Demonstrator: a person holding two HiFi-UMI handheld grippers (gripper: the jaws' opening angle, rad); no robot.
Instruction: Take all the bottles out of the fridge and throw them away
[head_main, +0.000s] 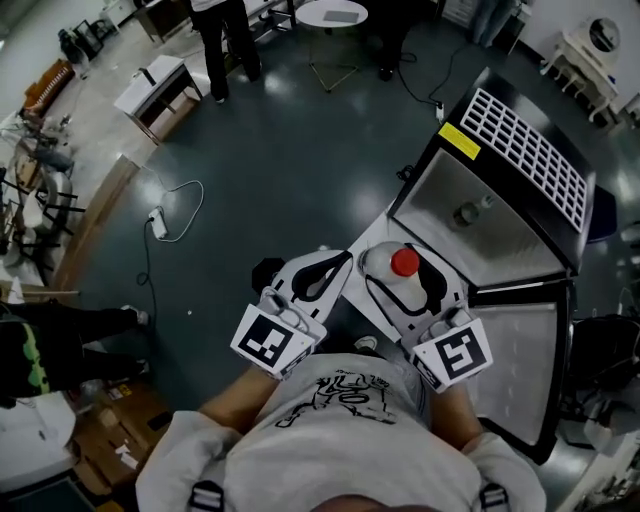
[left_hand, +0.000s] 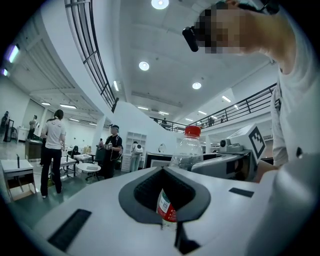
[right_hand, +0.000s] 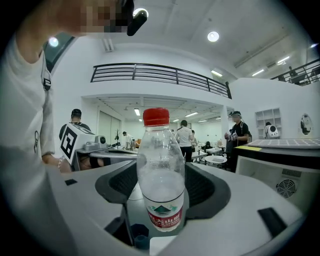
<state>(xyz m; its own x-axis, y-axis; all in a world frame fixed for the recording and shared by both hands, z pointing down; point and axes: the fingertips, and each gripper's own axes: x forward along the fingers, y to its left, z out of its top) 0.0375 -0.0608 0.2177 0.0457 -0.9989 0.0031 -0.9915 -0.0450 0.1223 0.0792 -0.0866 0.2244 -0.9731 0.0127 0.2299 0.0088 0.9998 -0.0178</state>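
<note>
Bottle (right_hand: 160, 170) held upright before the person's chest, clear of the open fridge (head_main: 520, 150) on the right, likely on its way to be thrown away. The right hand-held gripper (right_hand: 165, 192) clamps its lower body. The left hand-held gripper (left_hand: 167, 200) is closed, empty. The bottle is clear, cloudy plastic with a red cap (right_hand: 156, 116) and a red-and-white label (right_hand: 165, 215).

A person (head_main: 340, 430) holds both grippers out in front of the chest, side by side and near each other. The left gripper (head_main: 338, 268) has its jaws closed together on nothing. The right gripper (head_main: 398, 270) clamps a bottle (right_hand: 160, 170) upright.
</note>
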